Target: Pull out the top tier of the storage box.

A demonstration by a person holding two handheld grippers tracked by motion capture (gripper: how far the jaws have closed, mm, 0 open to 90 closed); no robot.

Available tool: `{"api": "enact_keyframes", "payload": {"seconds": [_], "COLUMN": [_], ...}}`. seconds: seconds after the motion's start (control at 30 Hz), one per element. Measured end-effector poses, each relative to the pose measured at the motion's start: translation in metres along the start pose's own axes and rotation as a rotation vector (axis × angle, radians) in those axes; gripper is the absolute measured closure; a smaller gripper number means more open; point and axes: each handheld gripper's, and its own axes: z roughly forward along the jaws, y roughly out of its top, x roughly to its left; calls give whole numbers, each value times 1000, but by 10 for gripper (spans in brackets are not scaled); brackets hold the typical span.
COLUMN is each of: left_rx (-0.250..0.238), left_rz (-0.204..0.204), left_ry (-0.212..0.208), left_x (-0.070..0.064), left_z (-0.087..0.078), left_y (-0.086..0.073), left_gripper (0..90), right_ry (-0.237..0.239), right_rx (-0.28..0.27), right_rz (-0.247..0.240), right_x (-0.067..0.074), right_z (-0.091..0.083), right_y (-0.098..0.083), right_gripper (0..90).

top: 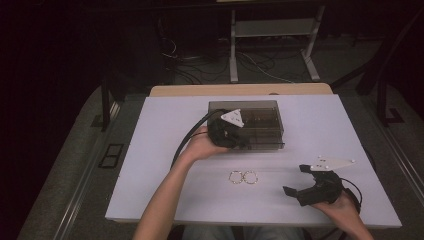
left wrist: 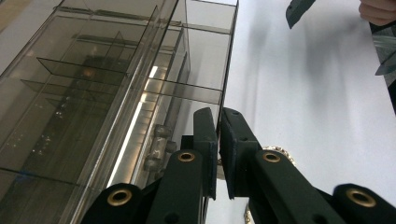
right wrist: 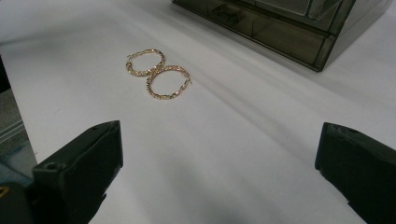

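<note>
A smoky clear plastic box [top: 260,120] with inner dividers stands at the back middle of the white table [top: 165,125]. My left gripper [top: 244,143] is at the box's front edge. In the left gripper view its jaws stand almost together on a thin clear wall [left wrist: 228,70] at the front of the box [left wrist: 93,93], and that wall's edge runs down between the left gripper [left wrist: 218,140] pads. Two gold hoop earrings [top: 242,177] lie touching on the table in front of the box. My right gripper [top: 295,179] rests low at the front right, wide open and empty, with the earrings [right wrist: 156,74] ahead of the right gripper [right wrist: 219,163].
The table's front edge [top: 250,220] is close to the right hand. The box [right wrist: 299,32] sits beyond the earrings in the right gripper view. Table legs and cables [top: 260,65] lie on the dark floor behind.
</note>
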Motion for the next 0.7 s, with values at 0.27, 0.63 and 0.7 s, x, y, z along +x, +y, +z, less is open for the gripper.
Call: {"api": "enact_keyframes", "payload": {"seconds": [0.27,0.63,0.7], "left_rx": [-14,-21,-24], "left_rz": [-6,-10,-11], "left_ry": [-5,-10,-9], "left_x": [-4,-10,-11], "left_z": [0,0,-1], "left_y": [-2,-4,-4], "left_gripper": [838,841,841], "right_ry": [0,2,1], "right_rx": [1,0,1], "right_rz": [0,0,0], "right_x": [0,0,0], "right_z": [0,0,0], "right_y": [0,0,0], "right_gripper": [3,3,3]}}
